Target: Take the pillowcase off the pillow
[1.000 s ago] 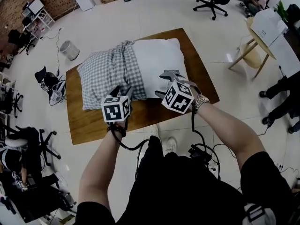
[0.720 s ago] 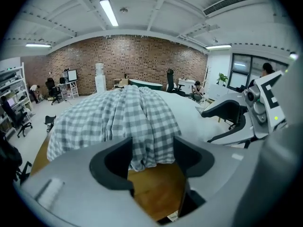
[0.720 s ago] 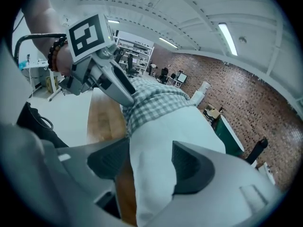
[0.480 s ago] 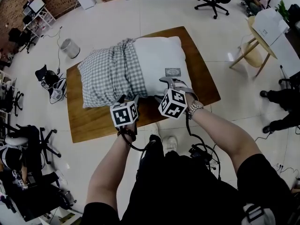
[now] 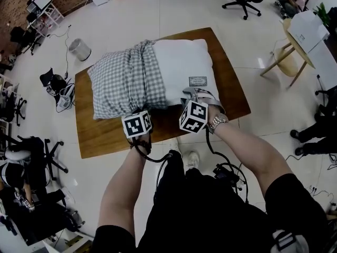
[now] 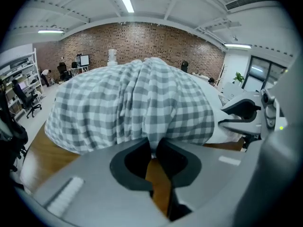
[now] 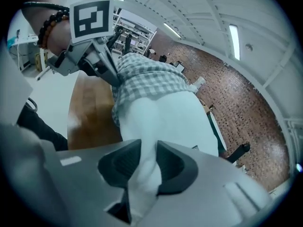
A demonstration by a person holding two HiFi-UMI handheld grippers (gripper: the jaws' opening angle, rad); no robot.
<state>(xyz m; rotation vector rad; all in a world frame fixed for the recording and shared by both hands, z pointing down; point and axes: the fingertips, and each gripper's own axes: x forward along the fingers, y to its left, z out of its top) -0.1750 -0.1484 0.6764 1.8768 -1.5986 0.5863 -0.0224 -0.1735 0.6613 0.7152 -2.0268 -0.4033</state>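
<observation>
Pillowcase: grey-and-white checked pillowcase (image 5: pixel 124 83), bunched over the left half of the pillow, with gathered folds where it ends near the middle.
Pillow: white pillow (image 5: pixel 181 62), plump, its right half already bare, with a small label (image 5: pixel 198 81) near the front edge. It lies across a wooden table (image 5: pixel 105 136).
Handling: both likely soft and light. The cloth should stretch and slide before it comes free, and the filling will squash rather than resist, so a pinch has to take a real fold.
Where to hold: probably the cloth at its near hem on one side and the bare pillow edge on the other, pulling apart.
Left gripper: the left gripper (image 6: pixel 153 146) has just been closing, and its jaws are now nipped tight on a fold of the checked cloth at the near edge.
Right gripper: the right gripper (image 7: pixel 144 161) has also just been closing, and is now clamped on a bulge of the white pillow's front edge.
Around: the table stands on a pale floor (image 5: pixel 158 15).
</observation>
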